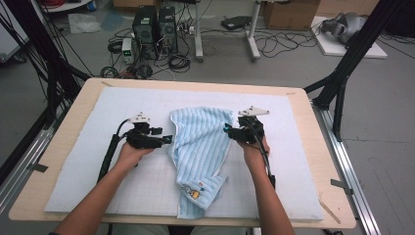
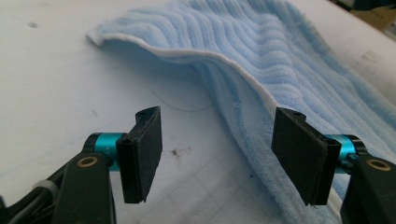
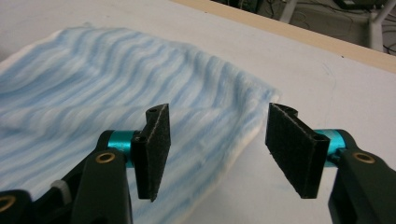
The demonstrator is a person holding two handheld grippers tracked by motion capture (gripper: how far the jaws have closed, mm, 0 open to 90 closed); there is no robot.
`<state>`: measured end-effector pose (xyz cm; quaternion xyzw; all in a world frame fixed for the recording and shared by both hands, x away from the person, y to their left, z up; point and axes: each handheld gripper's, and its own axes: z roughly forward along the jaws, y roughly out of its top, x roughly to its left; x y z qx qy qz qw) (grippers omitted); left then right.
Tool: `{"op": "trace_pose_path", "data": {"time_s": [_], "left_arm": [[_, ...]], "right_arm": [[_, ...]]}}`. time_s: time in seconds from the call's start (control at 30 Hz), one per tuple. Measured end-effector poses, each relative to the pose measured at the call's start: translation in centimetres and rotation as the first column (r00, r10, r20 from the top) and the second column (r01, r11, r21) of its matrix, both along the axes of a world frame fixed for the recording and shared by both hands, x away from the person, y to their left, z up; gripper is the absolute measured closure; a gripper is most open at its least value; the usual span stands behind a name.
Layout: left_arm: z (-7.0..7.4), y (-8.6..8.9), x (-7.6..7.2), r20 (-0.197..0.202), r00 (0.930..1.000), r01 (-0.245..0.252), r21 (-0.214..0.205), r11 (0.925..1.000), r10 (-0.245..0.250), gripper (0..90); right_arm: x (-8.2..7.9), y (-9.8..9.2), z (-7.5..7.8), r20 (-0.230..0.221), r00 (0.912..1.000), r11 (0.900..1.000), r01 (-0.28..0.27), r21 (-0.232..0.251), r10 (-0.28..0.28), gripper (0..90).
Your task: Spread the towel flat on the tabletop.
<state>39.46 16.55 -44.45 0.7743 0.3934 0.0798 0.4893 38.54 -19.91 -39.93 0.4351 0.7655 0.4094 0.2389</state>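
Striped towel between two open grippers

High view: the pale-blue striped terry towel (image 1: 200,156) lies lengthwise mid-mat, left gripper (image 1: 169,139) and right gripper (image 1: 226,129) flanking it. Left gripper view: jaws apart, empty, towel edge (image 2: 224,58) just ahead. Right gripper view: jaws apart, towel corner (image 3: 261,100) between, unpinched.

Pale blue striped towel (image 1: 200,142) on a white mat (image 1: 78,161).

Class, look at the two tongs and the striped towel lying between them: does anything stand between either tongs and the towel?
Nothing visible does. The left tongs stand open beside the light blue striped terry towel, whose near edge lies right before them. The right tongs stand open at the towel's other edge. Between tongs and towel lies bare white mat.
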Motion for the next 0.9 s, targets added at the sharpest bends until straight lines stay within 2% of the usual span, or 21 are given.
{"op": "trace_pose_path", "data": {"time_s": [0.1,0.2,0.27,0.33,0.37,0.4,0.47,0.6,0.63,0.67,0.7,0.77,0.8,0.9], "left_arm": [[-0.3,-1.1,-0.1,-0.020,0.9996,0.019,0.005,0.9998,-0.019,34.5],[0.0,-1.7,-0.5,-0.016,0.9988,0.046,-0.015,0.9988,-0.047,34.4],[0.6,-1.6,-0.8,0.001,0.9993,0.039,-0.032,0.9988,-0.039,33.9],[1.2,-1.4,-1.1,0.011,0.9994,0.033,-0.069,0.9971,-0.032,34.1],[1.4,-1.5,-1.1,0.020,0.9992,0.035,-0.069,0.9970,-0.034,34.3],[1.5,-1.7,-1.2,0.030,0.9988,0.041,-0.048,0.9980,-0.039,34.4],[1.4,-2.1,-1.2,0.024,0.9989,0.041,-0.018,0.9990,-0.040,34.4],[0.5,-3.4,-0.9,0.010,0.9992,0.037,0.049,0.9981,-0.037,36.3],[0.2,-3.7,-0.8,0.008,0.9993,0.036,0.066,0.9972,-0.037,41.6],[0.0,-3.7,-0.7,0.010,0.9989,0.045,0.094,0.9946,-0.046,51.0],[-0.1,-3.8,-0.5,0.012,0.9989,0.045,0.103,0.9937,-0.046,59.0],[-0.3,-3.4,-0.2,0.019,0.9992,0.035,0.087,0.9956,-0.036,74.0],[-0.3,-3.2,0.0,0.019,0.9997,0.015,0.065,0.9977,-0.017,78.0],[-0.1,-2.1,0.7,0.035,0.9989,-0.032,0.031,0.9990,0.031,81.2]], "right_arm": [[-1.9,-0.7,-0.2,-0.003,0.9998,0.9998,-0.018,-0.010,0.018,36.4],[-3.4,-1.2,-0.9,0.007,0.9992,0.9991,-0.039,0.018,0.039,36.5],[-3.7,-1.4,-1.3,-0.006,0.9990,0.9989,-0.044,0.016,0.044,36.5],[-3.7,-1.7,-1.6,-0.018,0.9990,0.9989,-0.041,0.022,0.041,36.5],[-3.6,-1.8,-1.8,-0.025,0.9990,0.9988,-0.037,0.031,0.038,36.5],[-3.6,-1.9,-1.8,-0.030,0.9989,0.9989,-0.036,0.032,0.037,36.5],[-3.6,-1.9,-2.0,-0.033,0.9988,0.9987,-0.034,0.039,0.035,36.4],[-3.7,-1.9,-1.9,-0.028,0.9987,0.9981,-0.041,0.046,0.042,36.2],[-3.7,-1.9,-1.9,-0.026,0.9985,0.9978,-0.046,0.047,0.047,36.2],[-3.7,-1.9,-1.9,-0.030,0.9982,0.9975,-0.051,0.049,0.052,36.0],[-3.7,-1.8,-2.0,-0.038,0.9978,0.9972,-0.053,0.052,0.055,35.9],[-3.7,-1.4,-2.2,-0.046,0.9965,0.9967,-0.068,0.045,0.070,35.9],[-3.6,-1.3,-2.3,-0.051,0.9959,0.9965,-0.073,0.041,0.075,35.9],[-3.5,-0.3,-2.7,-0.083,0.9912,0.9935,-0.099,0.055,0.104,36.8]]}}
